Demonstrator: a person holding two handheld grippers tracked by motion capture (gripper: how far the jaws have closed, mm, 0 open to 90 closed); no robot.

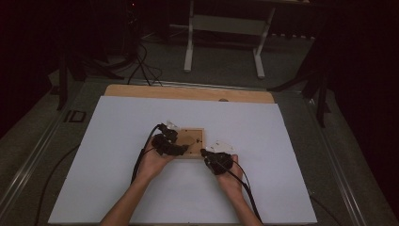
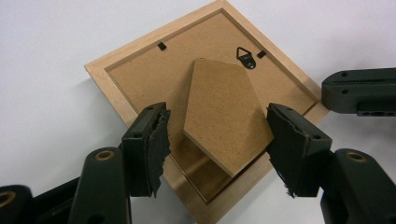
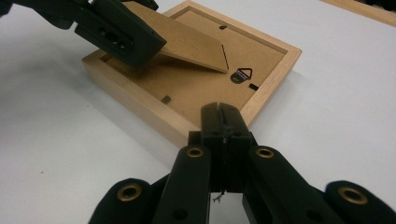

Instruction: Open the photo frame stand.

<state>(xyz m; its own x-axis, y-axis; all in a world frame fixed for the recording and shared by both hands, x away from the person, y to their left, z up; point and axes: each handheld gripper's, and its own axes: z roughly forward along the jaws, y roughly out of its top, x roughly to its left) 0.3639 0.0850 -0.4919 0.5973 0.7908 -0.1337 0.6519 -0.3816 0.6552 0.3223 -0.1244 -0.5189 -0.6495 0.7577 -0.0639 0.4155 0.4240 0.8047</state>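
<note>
A small wooden picture frame (image 1: 196,135) lies face down on the white sheet, its brown backing (image 2: 140,70) up. The backing's easel stand (image 2: 224,112) is tilted up off it (image 3: 187,42), and a black hanger hook (image 2: 246,57) sits near one corner. My left gripper (image 2: 217,126) is open, one jaw on each side of the stand, with a gap showing at the left pad. From above it sits over the frame's left half (image 1: 171,143). My right gripper (image 3: 223,112) is shut with nothing in it, its tip against the frame's near rim (image 1: 217,160).
The white sheet (image 1: 141,197) covers a wooden board (image 1: 188,92) on a grey table. Black cables (image 1: 141,160) trail back from both grippers. A white stand (image 1: 226,28) and more cables lie on the dark floor beyond the table.
</note>
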